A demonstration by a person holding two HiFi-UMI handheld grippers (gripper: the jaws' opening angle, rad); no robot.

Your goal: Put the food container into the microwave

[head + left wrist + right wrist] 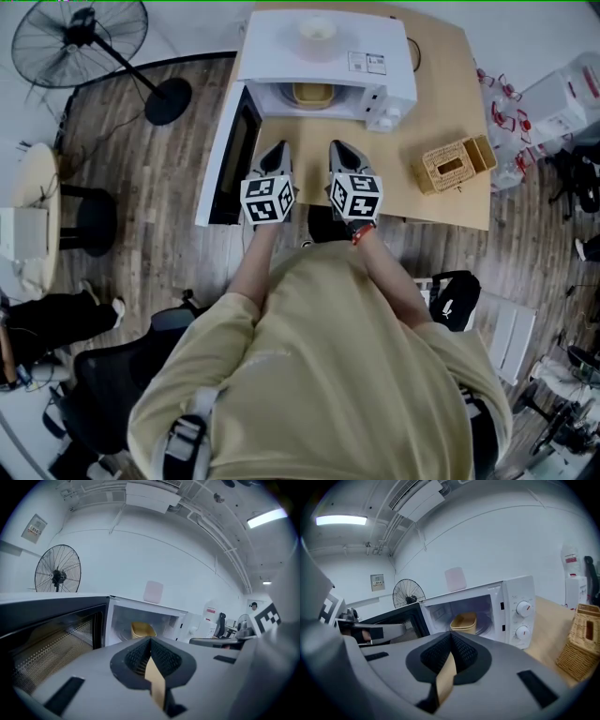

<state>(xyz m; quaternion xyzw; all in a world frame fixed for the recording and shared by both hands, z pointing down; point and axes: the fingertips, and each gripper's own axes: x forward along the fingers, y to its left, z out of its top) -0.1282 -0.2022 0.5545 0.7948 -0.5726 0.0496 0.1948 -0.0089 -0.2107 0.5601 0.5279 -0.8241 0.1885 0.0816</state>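
Note:
The tan food container (312, 94) sits inside the white microwave (328, 47), whose door (230, 159) hangs wide open to the left. It shows in the cavity in the left gripper view (142, 630) and the right gripper view (465, 620). My left gripper (278, 147) and right gripper (339, 146) are side by side just in front of the opening, both clear of the container. Each is shut with nothing held: the jaws meet at their tips in the left gripper view (151, 641) and the right gripper view (451, 637).
A wicker basket (455, 164) stands on the wooden table (441, 84) to the right of the microwave. A pale cup (317, 37) rests on top of the microwave. A floor fan (84, 42) stands at the far left, and a clear plastic bin (562, 94) at the right.

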